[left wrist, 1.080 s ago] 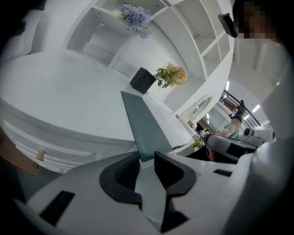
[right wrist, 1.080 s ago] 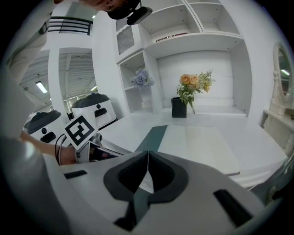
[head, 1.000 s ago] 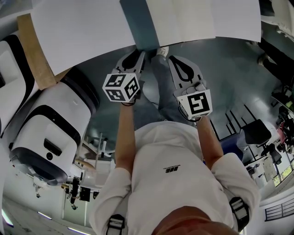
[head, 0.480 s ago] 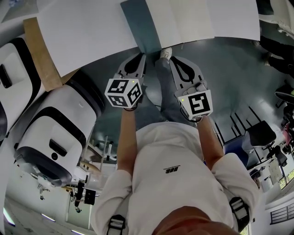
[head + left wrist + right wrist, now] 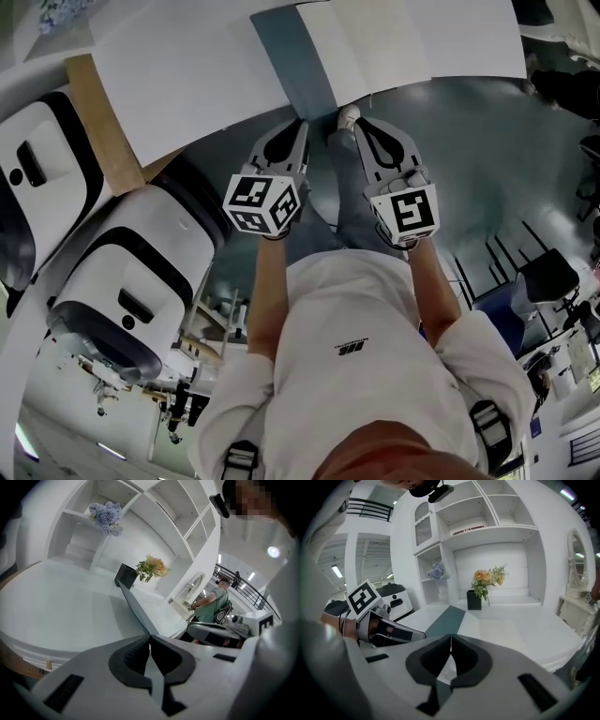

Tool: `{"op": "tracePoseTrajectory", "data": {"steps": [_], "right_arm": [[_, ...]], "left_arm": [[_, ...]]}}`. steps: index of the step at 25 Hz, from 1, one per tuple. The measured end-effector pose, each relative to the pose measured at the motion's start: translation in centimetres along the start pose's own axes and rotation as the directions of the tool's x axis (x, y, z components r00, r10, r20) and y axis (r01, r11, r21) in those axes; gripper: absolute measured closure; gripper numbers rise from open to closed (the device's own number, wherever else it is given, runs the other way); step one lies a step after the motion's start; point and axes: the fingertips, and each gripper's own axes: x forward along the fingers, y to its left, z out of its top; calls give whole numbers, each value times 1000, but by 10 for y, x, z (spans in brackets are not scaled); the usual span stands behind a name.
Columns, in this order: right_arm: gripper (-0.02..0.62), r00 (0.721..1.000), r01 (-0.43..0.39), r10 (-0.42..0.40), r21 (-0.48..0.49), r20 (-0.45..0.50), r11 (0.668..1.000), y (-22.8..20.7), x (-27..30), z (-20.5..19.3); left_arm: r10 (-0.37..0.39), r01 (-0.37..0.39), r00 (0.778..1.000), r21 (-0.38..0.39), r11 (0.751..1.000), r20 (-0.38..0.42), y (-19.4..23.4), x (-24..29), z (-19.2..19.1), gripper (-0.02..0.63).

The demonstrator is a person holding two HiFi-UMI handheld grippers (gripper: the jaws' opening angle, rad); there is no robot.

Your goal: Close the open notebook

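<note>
The open notebook lies on the white table (image 5: 187,66), with its teal cover (image 5: 291,56) spread to the left and its white pages (image 5: 394,37) to the right. Both grippers hang side by side just short of the table's near edge, below the notebook. My left gripper (image 5: 302,127) is shut with nothing in it, pointing at the cover's corner. My right gripper (image 5: 356,122) is also shut and empty. In the right gripper view the teal cover (image 5: 445,620) and the pages (image 5: 501,632) lie just beyond the jaws (image 5: 450,637). The left gripper view shows the cover (image 5: 133,604) edge-on past its jaws (image 5: 150,639).
White rounded machines (image 5: 122,291) stand at the left, beside a wooden strip (image 5: 103,141) along the table's edge. A black vase of flowers (image 5: 474,599) stands at the back of the table, under white shelves (image 5: 487,527). A person in green (image 5: 211,604) stands far off.
Both grippers stay shut and have shifted slightly down and right in the head view. The table edge and notebook have slid up as the view moved.
</note>
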Motion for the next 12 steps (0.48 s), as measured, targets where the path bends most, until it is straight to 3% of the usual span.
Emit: {"op": "tracePoseTrajectory", "data": {"steps": [12], "right_arm": [[598, 996, 80, -81, 26, 48, 996, -31, -14, 14]], "left_arm": [[-83, 84, 996, 95, 992, -19, -44, 7, 27, 606]]}}
